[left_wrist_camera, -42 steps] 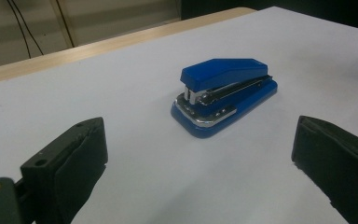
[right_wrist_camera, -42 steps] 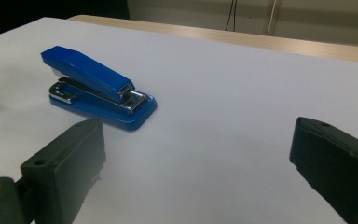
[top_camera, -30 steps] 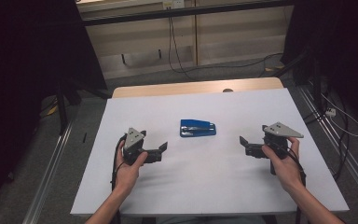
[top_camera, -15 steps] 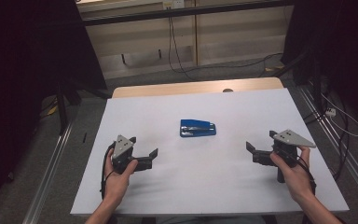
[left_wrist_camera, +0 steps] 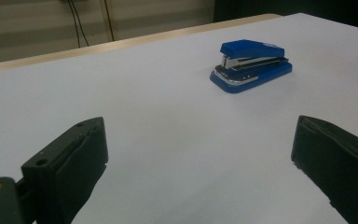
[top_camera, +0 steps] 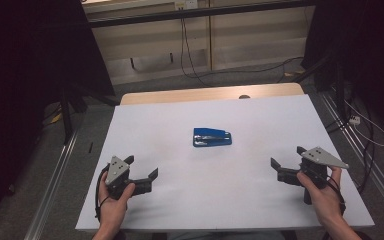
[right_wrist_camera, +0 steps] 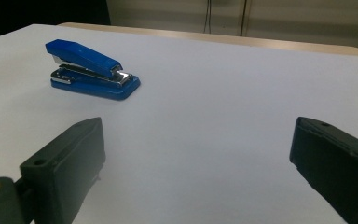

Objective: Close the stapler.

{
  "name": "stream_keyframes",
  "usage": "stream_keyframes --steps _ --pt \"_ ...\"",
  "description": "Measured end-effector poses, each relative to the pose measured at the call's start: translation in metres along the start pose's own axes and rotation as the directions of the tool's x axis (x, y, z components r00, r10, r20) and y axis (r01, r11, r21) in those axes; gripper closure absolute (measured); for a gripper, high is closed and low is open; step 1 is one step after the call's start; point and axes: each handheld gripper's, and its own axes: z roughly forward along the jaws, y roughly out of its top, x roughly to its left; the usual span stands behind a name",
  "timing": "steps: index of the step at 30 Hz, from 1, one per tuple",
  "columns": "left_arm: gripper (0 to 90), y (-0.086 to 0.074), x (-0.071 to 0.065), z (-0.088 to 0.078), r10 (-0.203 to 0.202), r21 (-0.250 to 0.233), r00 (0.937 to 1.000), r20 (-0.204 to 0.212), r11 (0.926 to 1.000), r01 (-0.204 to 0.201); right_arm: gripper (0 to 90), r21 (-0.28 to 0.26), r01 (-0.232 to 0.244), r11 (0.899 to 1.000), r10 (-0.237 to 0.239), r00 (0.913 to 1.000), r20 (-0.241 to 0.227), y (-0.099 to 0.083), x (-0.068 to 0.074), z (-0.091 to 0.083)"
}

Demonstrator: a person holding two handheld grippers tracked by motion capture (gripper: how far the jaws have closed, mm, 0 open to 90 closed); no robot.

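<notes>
Nearest the person, the left gripper (top_camera: pixel 140 176) and right gripper (top_camera: pixel 286 164) sit low at the table's (top_camera: pixel 260 210) near corners, jaws spread wide and empty. Farther out, mid-table, the blue stapler (top_camera: pixel 212 137) lies untouched, seemingly closed; the work looks unstarted.

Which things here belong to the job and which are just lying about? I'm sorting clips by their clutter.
Part of the job:
- blue stapler, alone mid-table
- left gripper, jaws open
- right gripper, jaws open
- white table they work on

Just lying about:
- cables on the floor beyond the table
- wooden edge at the far side
</notes>
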Motion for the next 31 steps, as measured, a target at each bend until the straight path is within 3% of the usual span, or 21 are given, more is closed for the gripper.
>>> stream_keyframes --steps 5,10,12,14,17,21,31 --pt "3.7 -0.006 -0.001 -0.004 0.019 0.016 0.9998 0.009 0.9997 -0.019 3.3 -0.009 0.006 1.000 -0.006 0.9999 0.010 -0.005 0.003 -0.008" --pt "3.7 -0.006 -0.003 -0.005 -0.004 0.019 0.9995 0.033 0.9998 0.004 3.1 -0.019 0.005 1.000 -0.005 1.0000 0.006 -0.012 0.004 -0.015" --pt "3.7 -0.006 -0.005 -0.005 0.004 0.021 0.9991 0.042 0.9998 -0.005 3.3 -0.028 0.014 1.000 -0.014 0.9998 0.015 -0.015 0.004 -0.019" --pt "3.8 -0.007 -0.006 -0.004 0.035 0.029 0.9991 0.025 0.9989 -0.036 3.3 -0.043 0.006 0.999 -0.006 0.9999 0.016 -0.017 0.002 -0.022" --pt "3.8 -0.006 -0.004 -0.006 0.012 0.013 0.9998 0.018 0.9998 -0.012 3.3 -0.044 -0.004 0.999 0.005 0.9998 0.017 -0.019 0.000 -0.023" --pt "3.8 -0.006 -0.002 -0.006 0.007 0.007 1.0000 0.003 1.0000 -0.007 3.2 -0.054 0.024 0.998 -0.023 0.9997 0.009 -0.019 0.005 -0.022" --pt "3.8 -0.007 0.003 -0.005 -0.008 -0.001 1.0000 -0.002 1.0000 0.008 3.2 -0.064 0.014 0.998 -0.014 0.9999 0.004 -0.018 0.005 -0.018"
